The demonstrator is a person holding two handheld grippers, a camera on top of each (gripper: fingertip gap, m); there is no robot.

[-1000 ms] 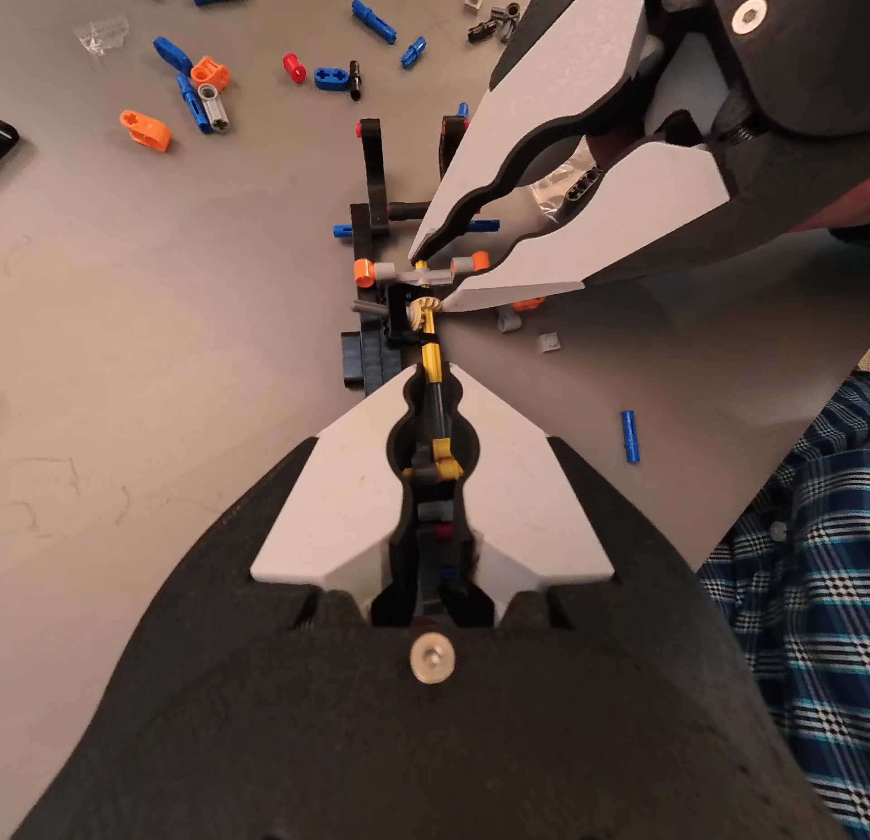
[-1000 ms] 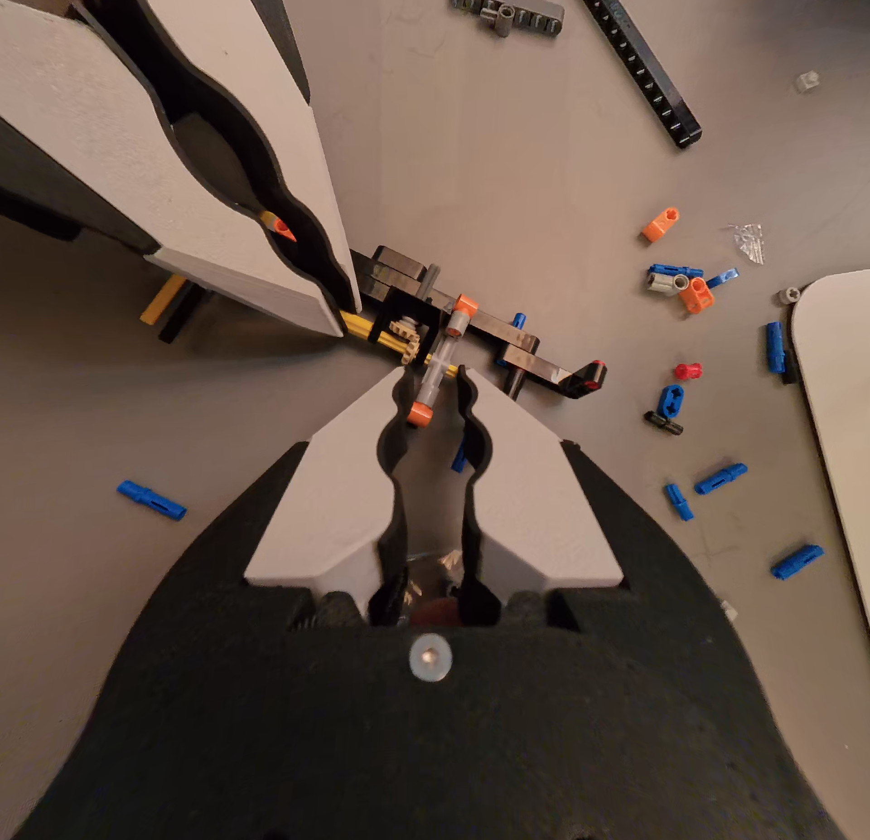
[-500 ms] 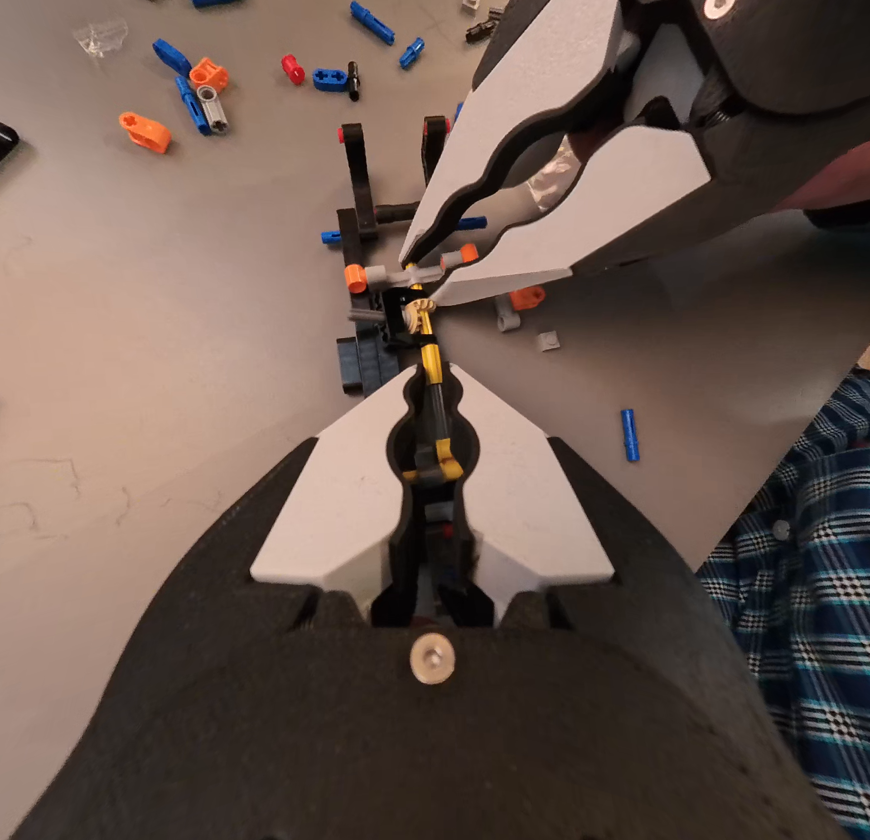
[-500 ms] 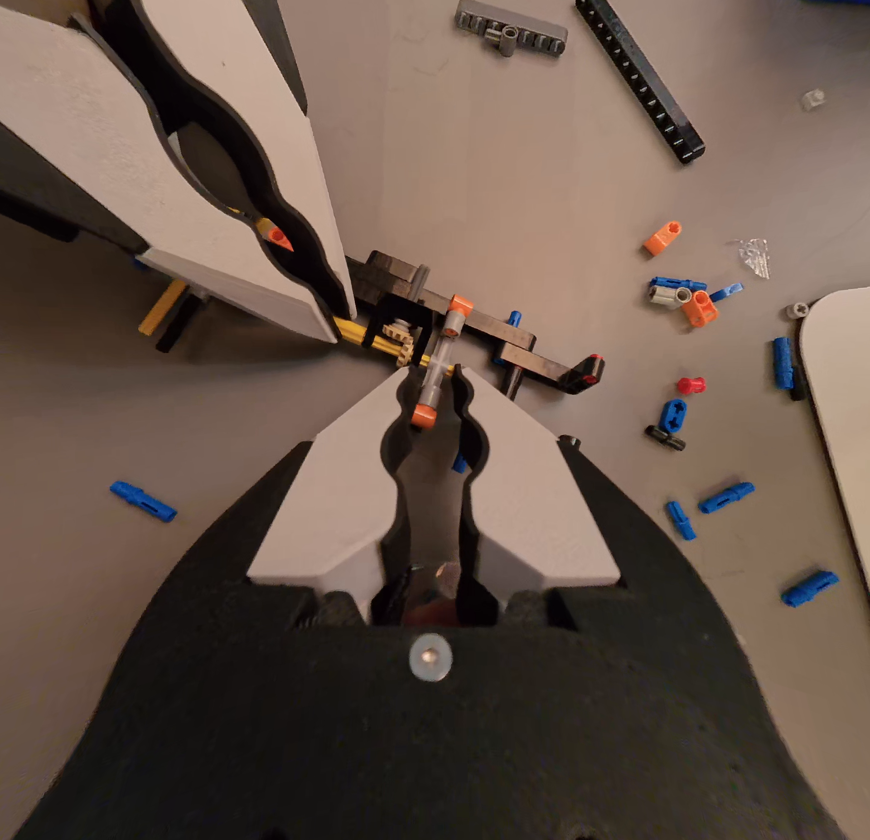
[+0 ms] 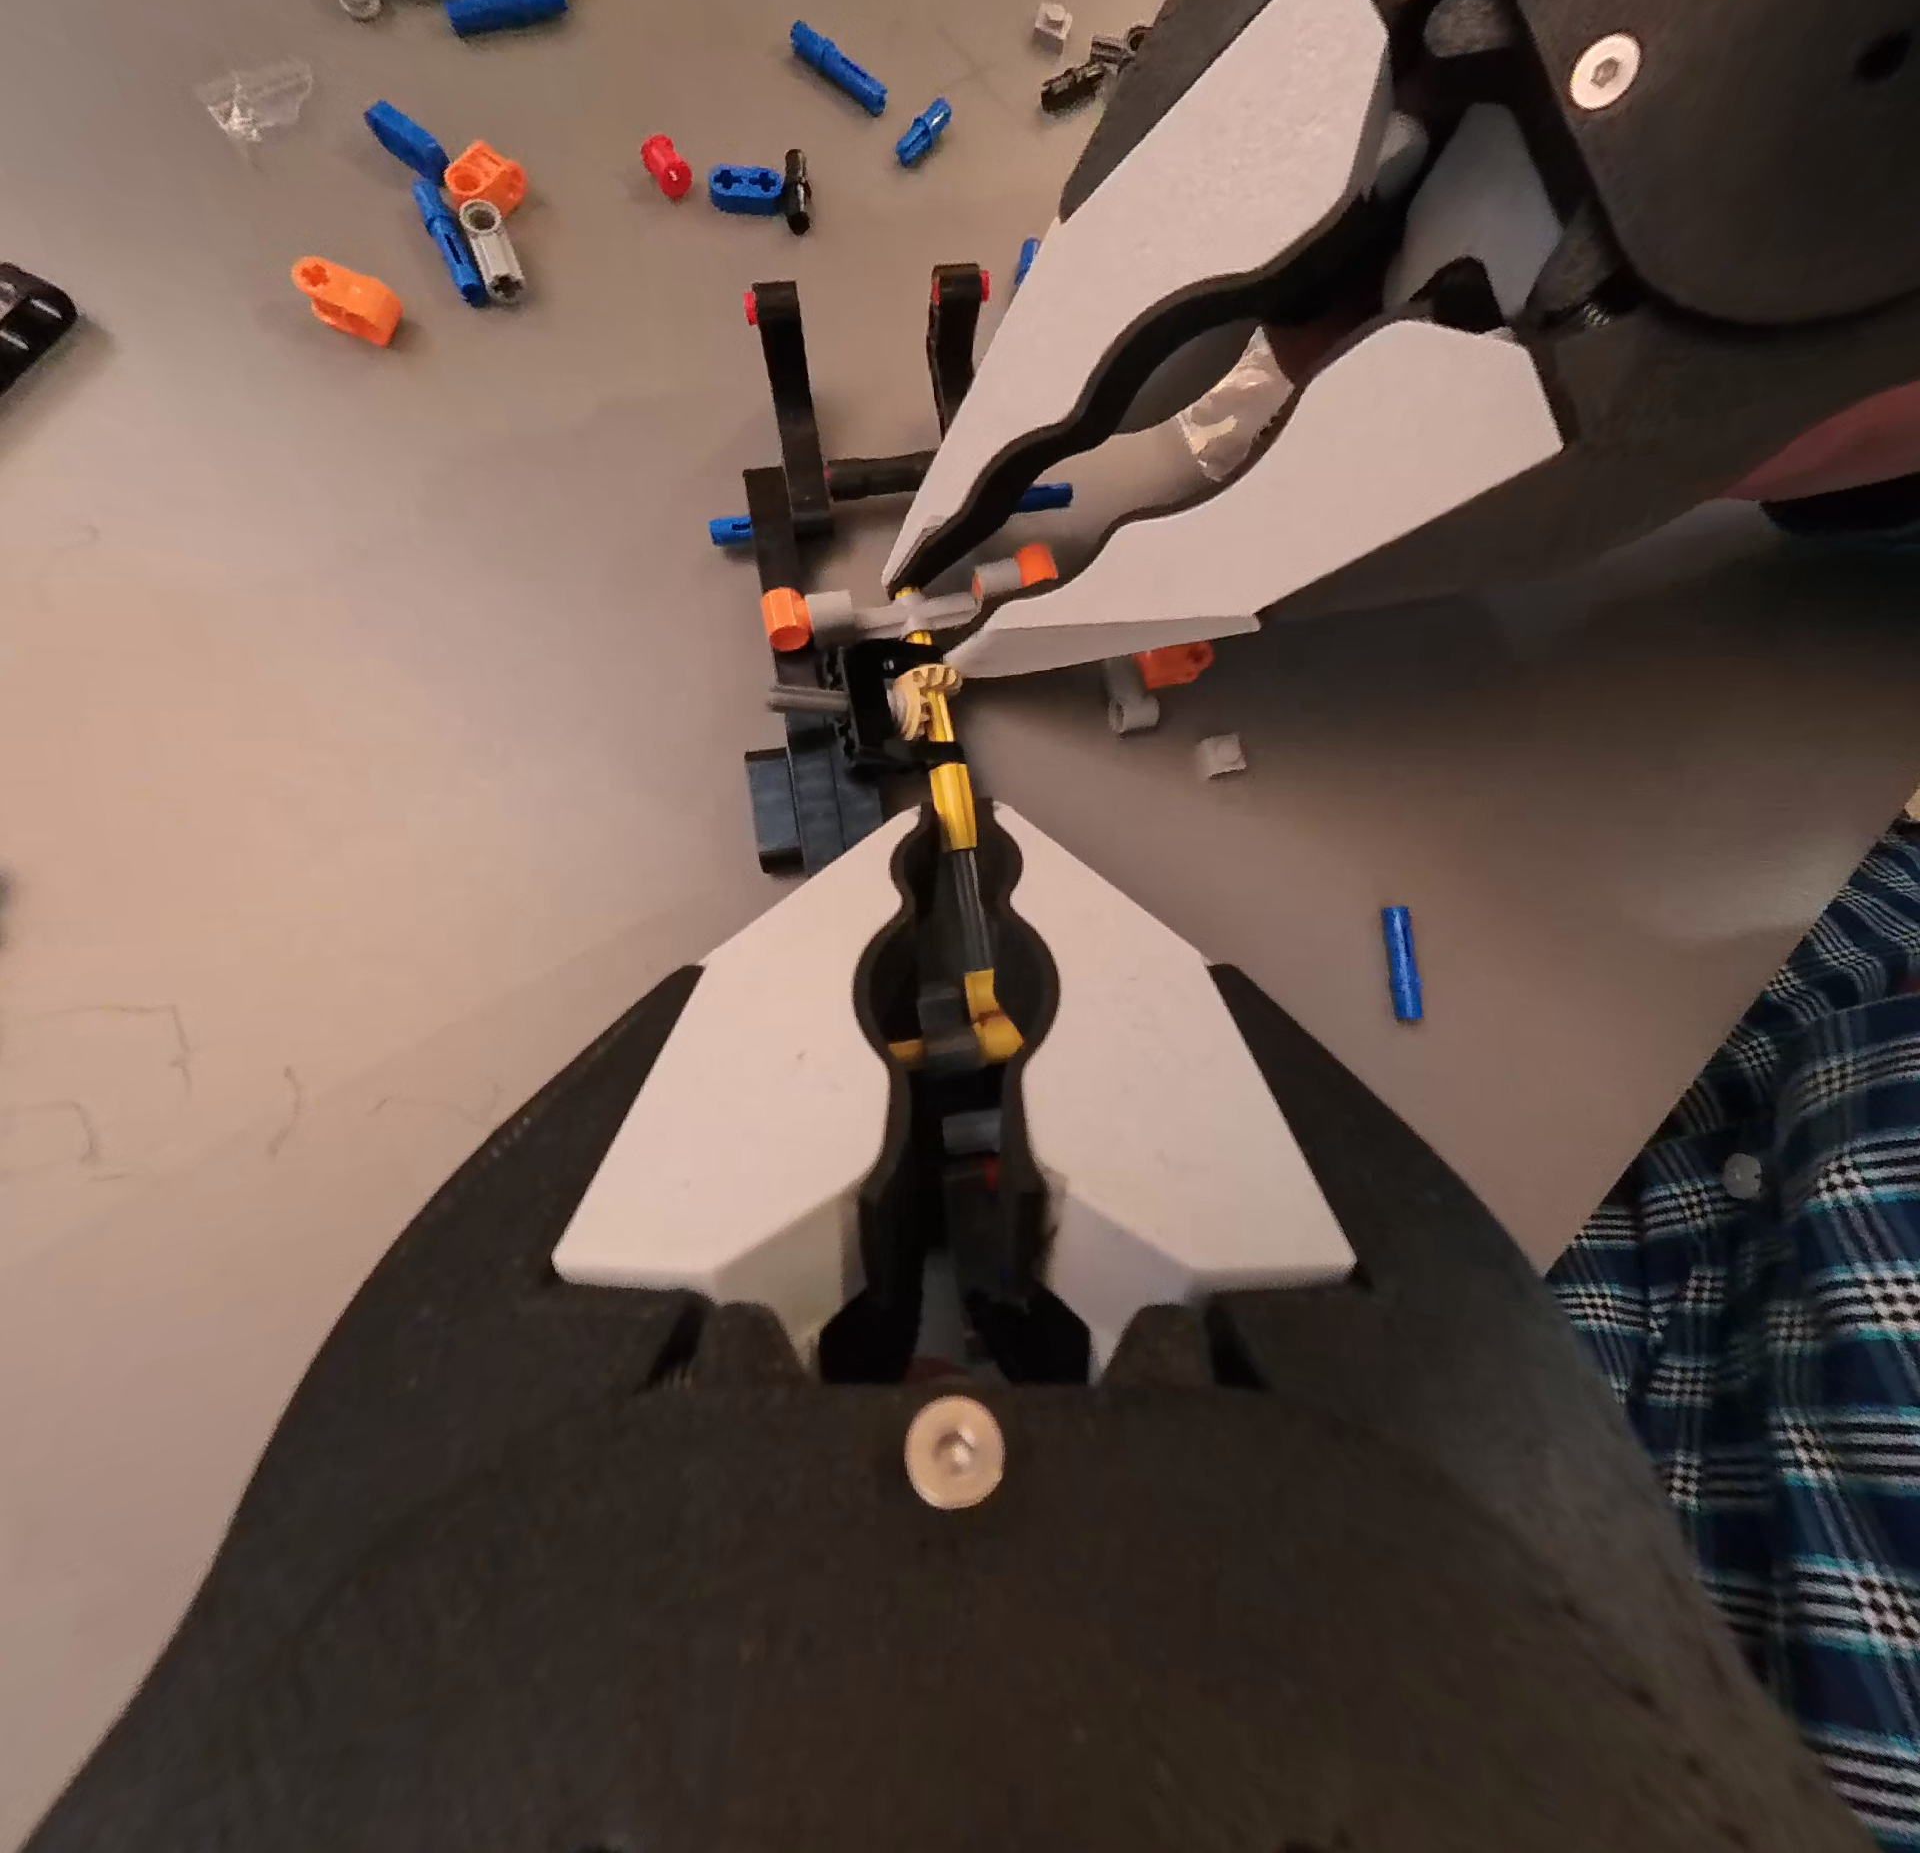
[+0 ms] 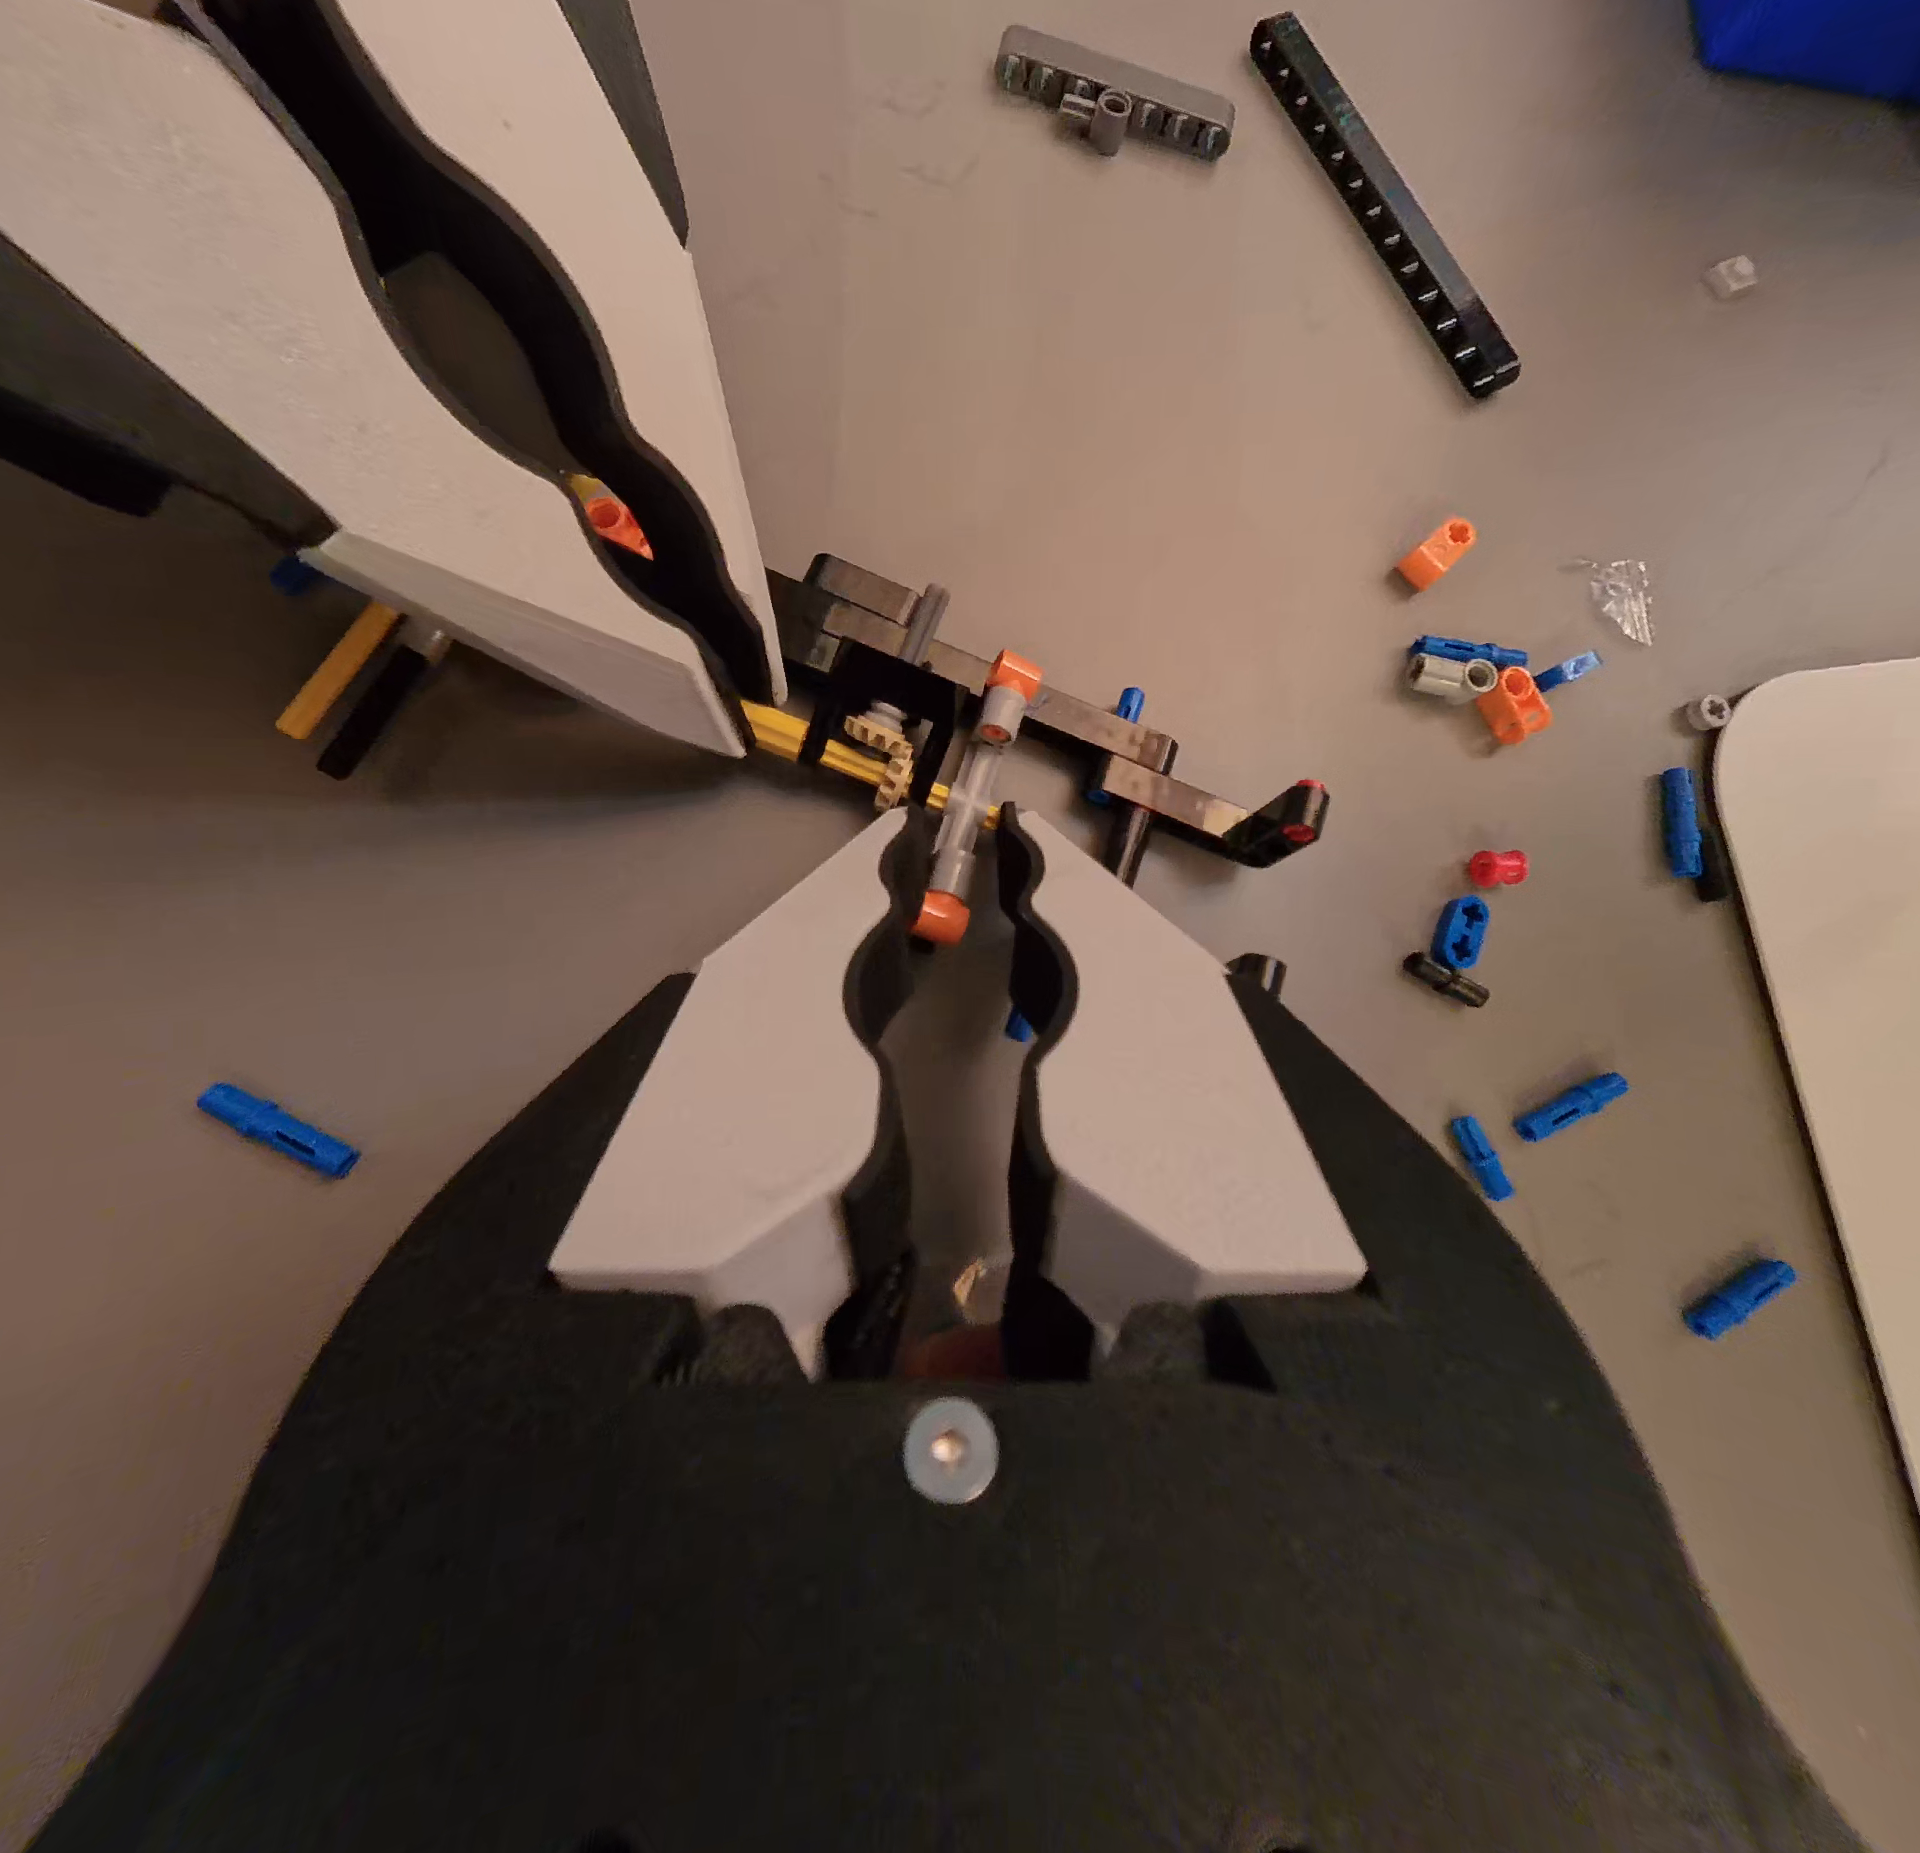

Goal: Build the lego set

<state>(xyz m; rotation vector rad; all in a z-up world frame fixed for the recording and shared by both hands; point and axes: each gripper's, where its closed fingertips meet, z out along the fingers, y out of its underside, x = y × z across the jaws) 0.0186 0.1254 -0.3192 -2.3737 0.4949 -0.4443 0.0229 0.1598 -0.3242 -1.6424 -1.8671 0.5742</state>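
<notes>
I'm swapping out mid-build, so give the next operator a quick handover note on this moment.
Left tool: shut on the yellow axle of the frame, which sits on the table.
Right tool: tips close around the grey cross-piece with orange ends at the axle tip; grip not certain.
Done: tan gear is on the axle.
Left: seat the cross-piece, then add the loose blue pins and orange connector.

Grey table (image 6: 1039,369), scuffed. Loose on it: long black beam (image 6: 1382,205), grey beam (image 6: 1117,89) with a pin, blue pins (image 6: 278,1130), orange connectors (image 5: 346,286), red bush (image 6: 1496,866), clear scrap (image 6: 1621,594). White board (image 6: 1829,930) at right edge. Black frame (image 6: 1132,754) lies mid-table.
</notes>
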